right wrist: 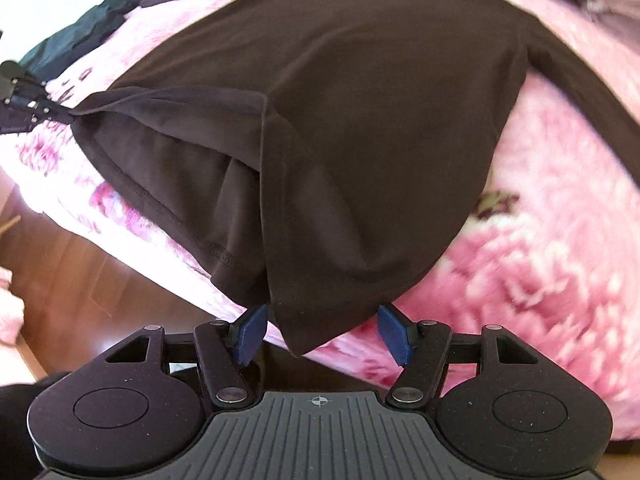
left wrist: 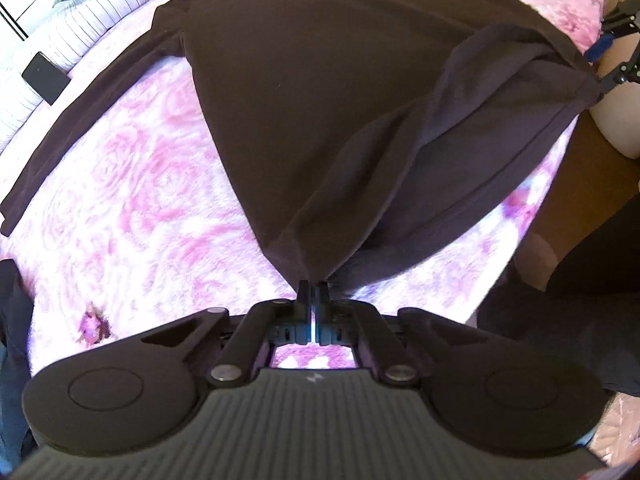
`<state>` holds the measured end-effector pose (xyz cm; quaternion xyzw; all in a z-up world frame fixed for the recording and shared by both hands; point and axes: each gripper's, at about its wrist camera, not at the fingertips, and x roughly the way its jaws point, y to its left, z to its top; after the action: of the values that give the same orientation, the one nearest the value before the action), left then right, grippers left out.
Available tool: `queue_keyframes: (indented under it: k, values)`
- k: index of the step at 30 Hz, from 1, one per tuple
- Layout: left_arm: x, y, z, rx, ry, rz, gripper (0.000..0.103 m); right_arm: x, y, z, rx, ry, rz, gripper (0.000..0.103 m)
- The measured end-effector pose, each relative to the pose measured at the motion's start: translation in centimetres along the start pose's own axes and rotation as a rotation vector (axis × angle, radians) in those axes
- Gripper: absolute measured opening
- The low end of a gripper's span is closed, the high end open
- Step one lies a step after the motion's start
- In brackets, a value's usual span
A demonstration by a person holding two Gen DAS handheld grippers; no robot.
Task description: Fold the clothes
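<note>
A dark brown long-sleeved shirt (left wrist: 312, 80) lies spread on a pink floral blanket (left wrist: 140, 200). Its lower edge is lifted off the bed. My left gripper (left wrist: 314, 290) is shut on one bottom corner of the shirt, and the cloth fans up and away from the pinch. The same gripper shows at the far left of the right wrist view (right wrist: 66, 116), holding that corner. My right gripper (right wrist: 323, 334) is open, its blue pads (right wrist: 250, 332) either side of the other bottom corner of the shirt (right wrist: 320, 160), which hangs loosely between them. One sleeve (left wrist: 80, 120) stretches out flat.
A black flat device (left wrist: 46, 76) lies on striped bedding (left wrist: 100, 12) at the far side. A dark green garment (right wrist: 80, 36) sits beyond the shirt. The bed edge drops to a wooden floor (right wrist: 80, 264). A person's dark-clothed leg (left wrist: 580, 300) stands at the bedside.
</note>
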<state>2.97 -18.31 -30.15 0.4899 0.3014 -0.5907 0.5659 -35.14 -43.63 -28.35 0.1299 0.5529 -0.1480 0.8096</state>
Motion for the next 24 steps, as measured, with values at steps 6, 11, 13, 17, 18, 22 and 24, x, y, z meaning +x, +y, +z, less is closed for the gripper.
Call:
queue_keyframes:
  k: [6,11,13,17,18,22,24]
  values:
    - [-0.3,0.4,-0.3,0.023,0.011,0.007,0.0,-0.9,-1.7,-0.2,0.094,0.022,0.0,0.002]
    - [-0.3,0.6,-1.5,0.018,0.04,0.019,0.0,-2.0,-4.3,-3.1,0.152,0.11,-0.032,0.002]
    - [-0.2,0.6,-1.8,0.018,0.054,0.021,0.0,-2.1,-4.7,-3.9,0.168,0.13,-0.039,0.002]
    - [-0.2,0.3,-2.4,0.049,0.084,0.031,0.0,-2.2,-4.0,-3.7,0.136,0.135,-0.036,0.003]
    - [-0.4,0.4,-2.6,0.044,0.088,0.035,0.0,-2.3,-3.8,-3.5,0.126,0.132,-0.037,0.003]
    - [-1.5,0.7,-2.4,0.011,0.102,0.06,0.0,-1.9,-2.4,-2.1,0.066,0.131,-0.074,0.004]
    - [-2.4,0.6,-1.8,-0.005,0.112,0.076,0.003,-2.3,-2.1,-1.3,0.026,0.109,-0.091,0.032]
